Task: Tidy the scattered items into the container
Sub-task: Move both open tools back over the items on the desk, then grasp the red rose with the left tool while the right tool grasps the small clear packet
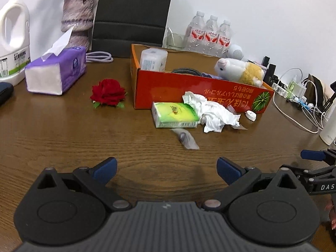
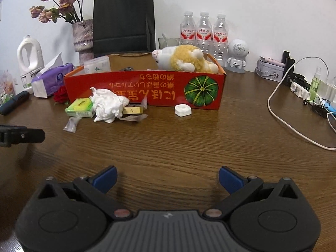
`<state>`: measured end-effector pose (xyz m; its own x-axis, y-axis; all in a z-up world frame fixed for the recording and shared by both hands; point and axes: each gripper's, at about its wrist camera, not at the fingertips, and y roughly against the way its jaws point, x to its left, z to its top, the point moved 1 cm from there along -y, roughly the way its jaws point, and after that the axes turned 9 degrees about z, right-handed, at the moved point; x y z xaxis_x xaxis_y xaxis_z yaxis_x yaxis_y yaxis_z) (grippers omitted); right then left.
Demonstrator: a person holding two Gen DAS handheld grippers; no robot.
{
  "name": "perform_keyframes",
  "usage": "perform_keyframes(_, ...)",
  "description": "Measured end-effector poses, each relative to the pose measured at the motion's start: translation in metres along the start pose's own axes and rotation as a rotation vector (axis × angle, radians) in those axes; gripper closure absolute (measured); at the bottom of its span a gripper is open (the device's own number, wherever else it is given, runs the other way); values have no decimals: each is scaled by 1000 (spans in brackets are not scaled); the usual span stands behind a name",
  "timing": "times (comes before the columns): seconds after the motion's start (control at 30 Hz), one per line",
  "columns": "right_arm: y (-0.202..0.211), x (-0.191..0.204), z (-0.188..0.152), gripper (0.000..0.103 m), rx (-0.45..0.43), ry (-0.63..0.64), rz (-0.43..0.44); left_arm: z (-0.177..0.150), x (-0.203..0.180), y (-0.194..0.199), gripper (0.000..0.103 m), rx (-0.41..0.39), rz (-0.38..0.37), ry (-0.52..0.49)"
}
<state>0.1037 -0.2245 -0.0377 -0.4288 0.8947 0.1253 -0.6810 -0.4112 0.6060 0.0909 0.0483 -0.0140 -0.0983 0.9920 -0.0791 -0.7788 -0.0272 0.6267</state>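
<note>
Both tongs, left (image 1: 166,171) and right (image 2: 168,178), are released and empty, so the left should grip the tissue (image 1: 216,113) at frame centre softly, then lift it over the box (image 1: 189,88) wall.

Left gripper (image 1: 167,171): 2 blue-padded fingers spread wide apart, nothing between them, black linkages splayed to either side, held low and level above the table. Right gripper (image 2: 168,178): 2 blue-padded fingers likewise wide apart and holding nothing, pointing forward at the same low height. The 2 grippers sit side by side, each just visible at the edge of the other's camera. Fingertips of a hand (image 1: 331,214) show at the left camera's right edge.
</note>
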Motion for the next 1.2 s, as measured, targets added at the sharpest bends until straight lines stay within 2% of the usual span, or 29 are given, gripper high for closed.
perform_keyframes(0.17, -7, 4, 3, 0, 12, -4, 14, 2, 11, -1, 0, -4, 27, 18)
perform_keyframes(0.4, -32, 33, 35, 2, -52, 9, 33, 27, 50, -7, 0, -31, 143, 19)
perform_keyframes(0.53, -56, 48, 55, 18, -59, 46, -46, 43, 69, -18, 0, -31, 173, -19)
perform_keyframes(0.63, -69, 48, 61, 28, -41, 27, -74, 54, 79, -33, 0, -18, 181, -43)
perform_keyframes(0.87, -82, 40, 60, 59, -34, -45, -75, 80, 86, -78, 0, 15, 133, -91)
perform_keyframes(1.03, -84, 34, 62, 75, -37, -60, -91, 94, 84, -104, 0, 20, 80, -97)
perform_keyframes(1.1, -86, 30, 62, 77, -30, -71, -99, 97, 80, -113, 0, 28, 72, -110)
perform_keyframes(1.13, -86, 28, 62, 82, -30, -75, -104, 98, 78, -117, 1, 28, 72, -118)
perform_keyframes(1.17, -85, 26, 62, 87, -31, -81, -106, 99, 76, -121, 10, 29, 74, -122)
perform_keyframes(1.2, -85, 24, 62, 88, -34, -89, -104, 100, 76, -123, 32, 31, 78, -120)
